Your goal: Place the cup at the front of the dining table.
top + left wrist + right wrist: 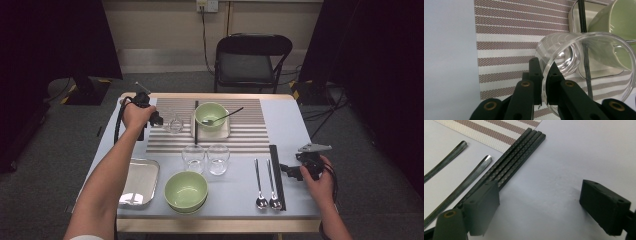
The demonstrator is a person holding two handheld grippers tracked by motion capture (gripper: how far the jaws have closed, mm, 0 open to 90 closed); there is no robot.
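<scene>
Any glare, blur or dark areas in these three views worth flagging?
High view: table evenly lit, room edges fall to black. Left gripper view: the glass pinched in the left claw bends the striped mat behind it. Right gripper view: the near open right claw is soft; chopsticks sharp.

The person's left forearm (107, 180) comes in from the bottom edge of the high view and stretches far forward and slightly right, bare to the hand. That left hand (134, 116) wraps the black two-jaw left gripper (159, 120), which points to the right, roughly level, with a black cable looping behind the wrist. In the left gripper view its jaws stand nearly together, pressing from both sides on a thin wall. The right hand (318, 182) sits low and close to the body, holding the black right gripper (289, 170) pointed left, grey three-cornered plate on top. Its jaws stand wide apart, nothing between them.
</scene>
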